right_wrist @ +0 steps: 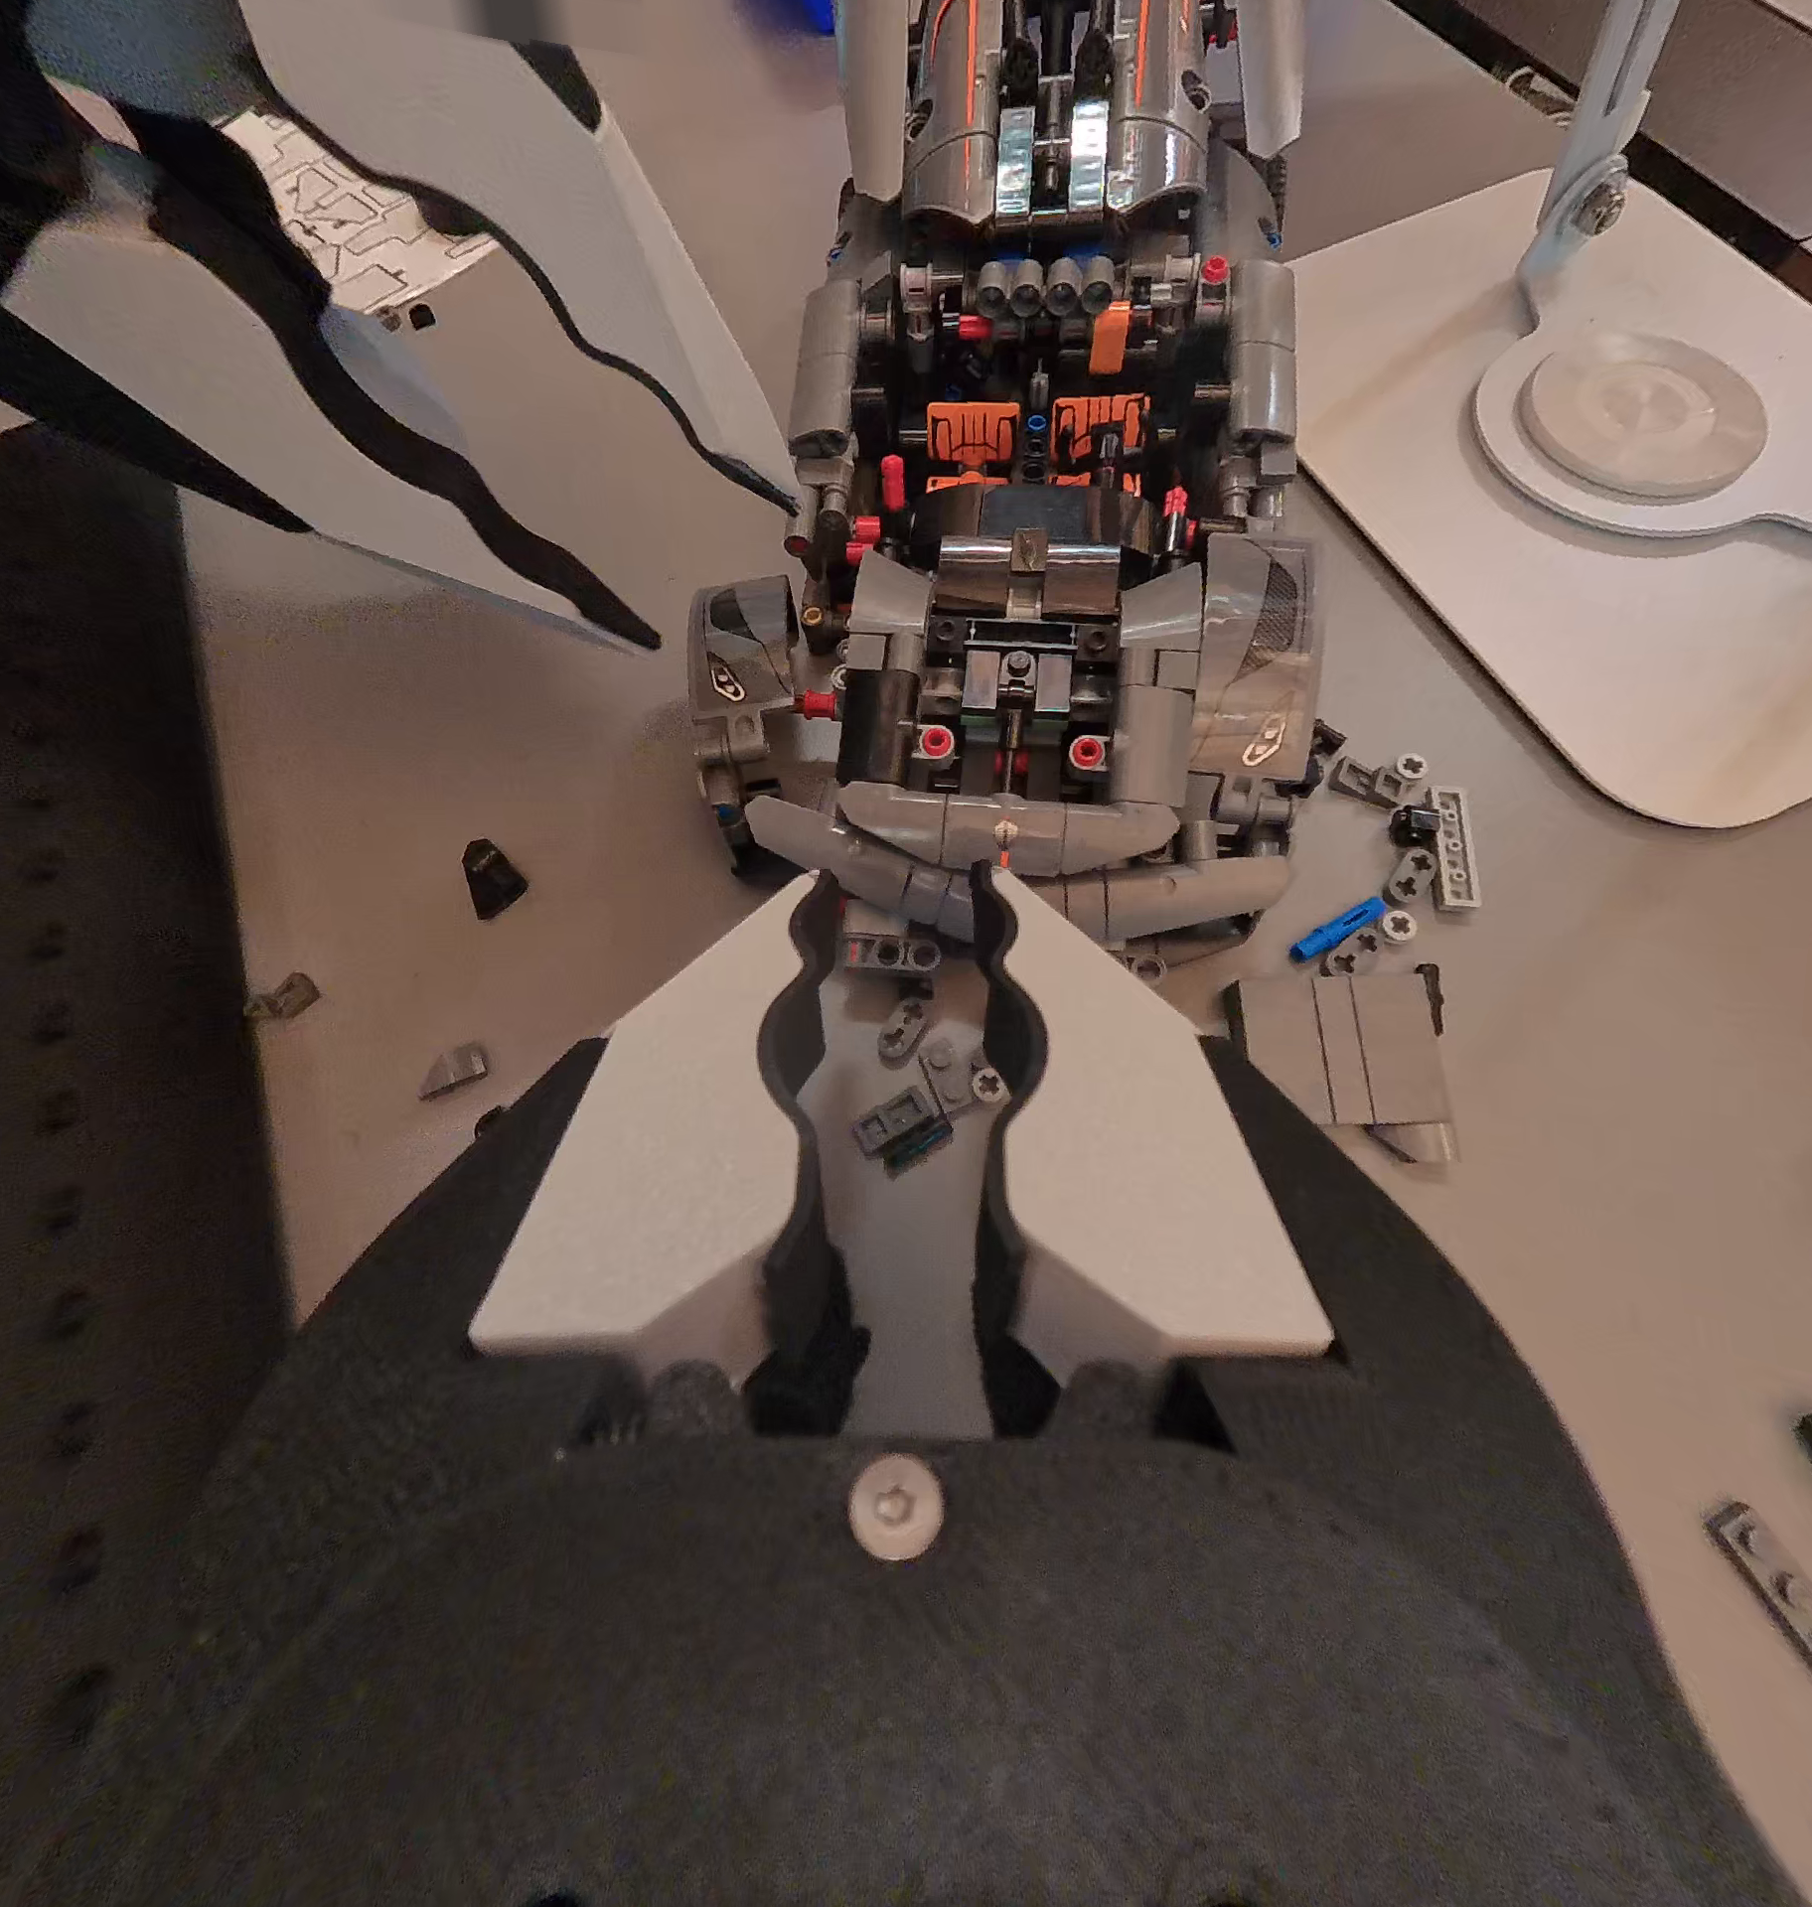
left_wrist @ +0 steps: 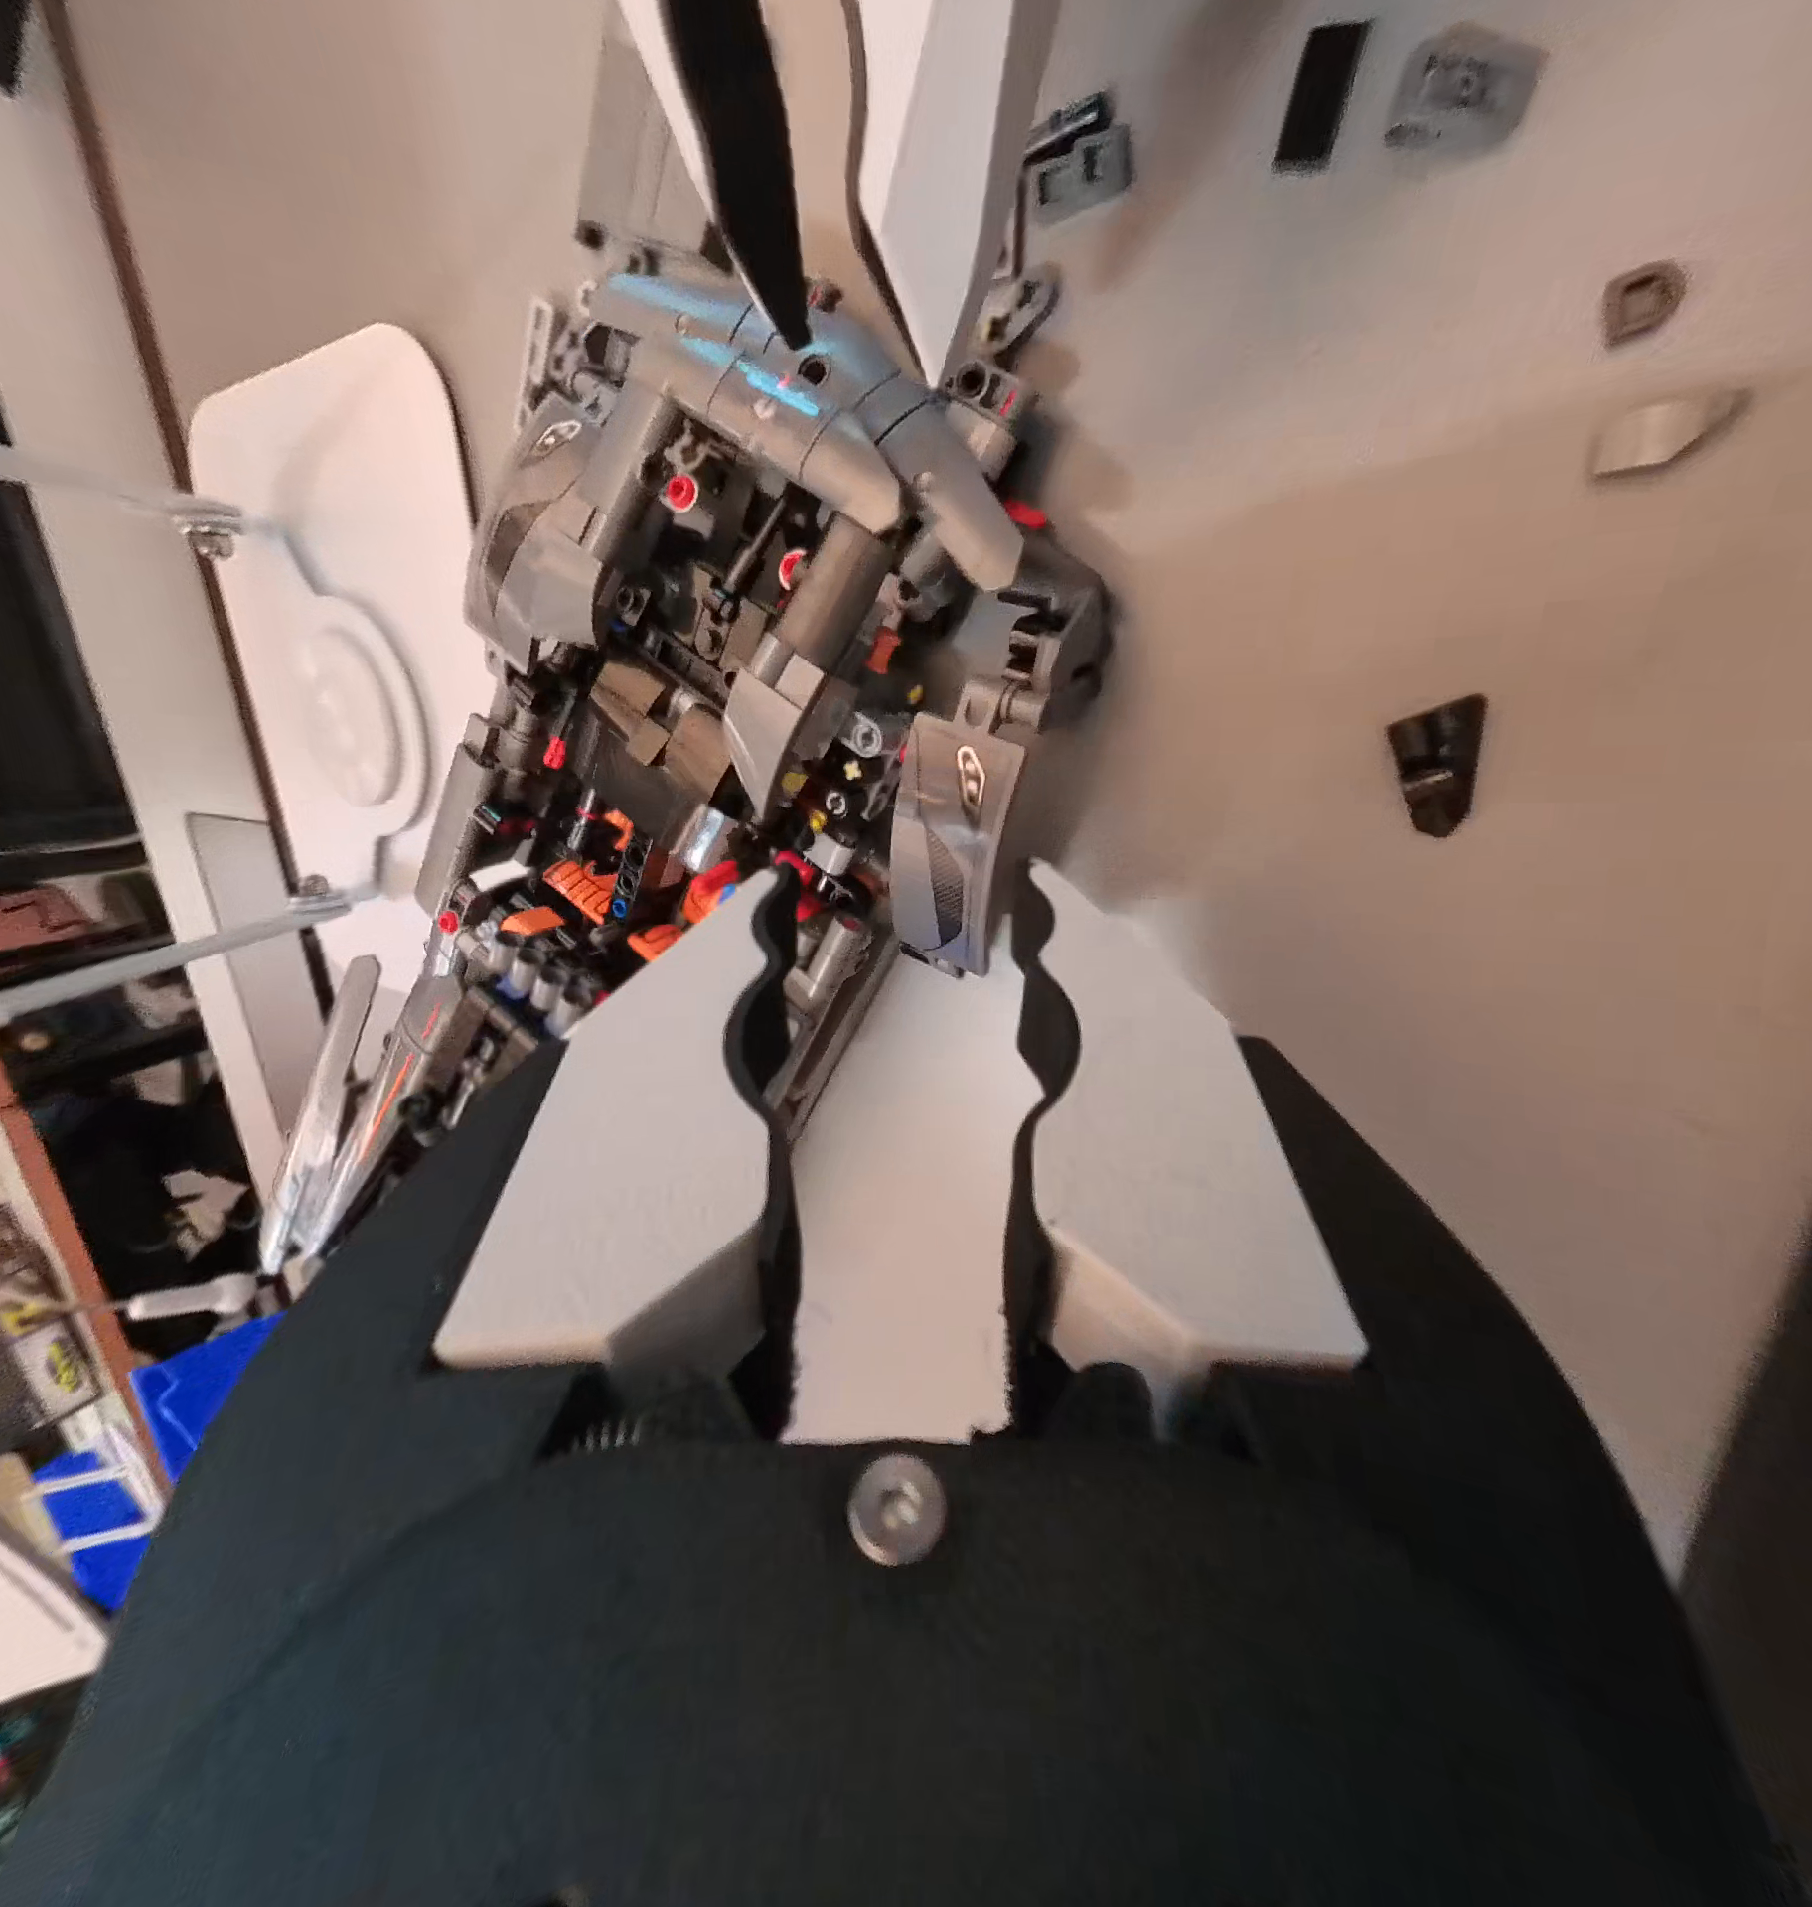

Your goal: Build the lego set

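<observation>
The lego car model (right_wrist: 1005, 640), grey with orange seats and red pins, lies on the grey table (right_wrist: 1604, 1187) directly ahead of the right gripper (right_wrist: 897, 877), nose toward it. The right gripper's jaws are spread, with the tips at the model's front bumper, bracketing a grey bumper section; whether they touch it I cannot tell. Between its fingers, on the table, lie a few small grey loose pieces (right_wrist: 928, 1094). To its right, just beside the model's front corner, sits a cluster of grey connectors with one blue pin (right_wrist: 1335, 927), and nearer, a flat grey panel (right_wrist: 1382, 1047). To its left lies a small black wedge piece (right_wrist: 491, 877), well apart from the model. The left gripper (left_wrist: 902, 877) comes in from the model's side, jaws spread, one tip at the cockpit edge, the other beside the grey front fender (left_wrist: 959, 826). Beyond the model from the left gripper stands a white stand base (left_wrist: 334, 578).
</observation>
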### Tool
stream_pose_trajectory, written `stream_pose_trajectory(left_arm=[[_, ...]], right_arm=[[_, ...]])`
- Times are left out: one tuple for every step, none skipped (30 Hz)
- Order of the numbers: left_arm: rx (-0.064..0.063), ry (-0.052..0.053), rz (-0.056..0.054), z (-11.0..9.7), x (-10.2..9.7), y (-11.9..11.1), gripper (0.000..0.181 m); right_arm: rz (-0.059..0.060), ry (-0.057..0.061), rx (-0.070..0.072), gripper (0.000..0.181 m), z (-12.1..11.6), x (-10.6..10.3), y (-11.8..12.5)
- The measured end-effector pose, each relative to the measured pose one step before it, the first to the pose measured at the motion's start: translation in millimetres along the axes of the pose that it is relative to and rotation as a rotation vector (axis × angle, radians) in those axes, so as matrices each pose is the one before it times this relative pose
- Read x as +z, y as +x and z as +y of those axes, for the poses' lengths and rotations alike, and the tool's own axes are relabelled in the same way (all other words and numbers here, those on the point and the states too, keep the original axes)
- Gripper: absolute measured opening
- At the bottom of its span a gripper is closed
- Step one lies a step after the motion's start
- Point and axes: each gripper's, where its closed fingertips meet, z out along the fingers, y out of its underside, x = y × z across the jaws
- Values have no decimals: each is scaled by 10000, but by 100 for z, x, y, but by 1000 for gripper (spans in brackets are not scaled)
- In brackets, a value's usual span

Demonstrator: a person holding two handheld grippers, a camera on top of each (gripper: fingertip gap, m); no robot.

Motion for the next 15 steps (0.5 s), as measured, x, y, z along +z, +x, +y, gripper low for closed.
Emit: stream_pose_trajectory(left_arm=[[10, 79, -285, 69, 267, 107, 36], [46, 11, -208, 83, 246, 206, 36], [76, -25, -342, 90, 168, -39, 35], [71, 21, -359, -2, 131, -129, 33], [-32, 98, -285, -120, 98, -147, 31], [-96, 114, -81, -94, 161, 56, 28], [-52, 1, 172, 63, 284, 426, 26], [20, -51, -108, 122, 305, 15, 24], [131, -33, -150, 142, 229, -32, 16], [128, -8, -175, 64, 143, -121, 12], [113, 24, -69, -54, -12, -32, 6], [86, 111, -162, -230, -104, -176, 0], [94, 100, -165, -243, -127, -182, 0], [132, 4, -70, -131, -81, -13, 0], [246, -20, -203, -139, -134, -111, 0]], right_arm=[[5, -10, -11, 24, 29, 27, -14], [1, -11, 5, 24, 24, 14, 3], [3, 4, 9, 24, 7, -17, 19], [1, 17, 12, 24, -14, -21, 18], [2, 10, 14, 24, 4, -20, 18], [4, -5, 13, 24, 12, 3, 29], [-5, 2, 5, 24, -1, -3, 3], [-9, 13, -5, 24, -21, -2, -28], [-7, 1, -8, 24, -7, 10, -30], [-11, -10, -4, 24, 19, 20, -20], [-14, -9, -3, 24, 16, 25, -38], [-6, -4, -8, 24, 6, -1, -25], [-1, -3, -5, 24, -1, 5, -2], [-1, -4, 6, 24, 3, 0, 3], [-6, 0, 12, 24, 2, -5, -3]])
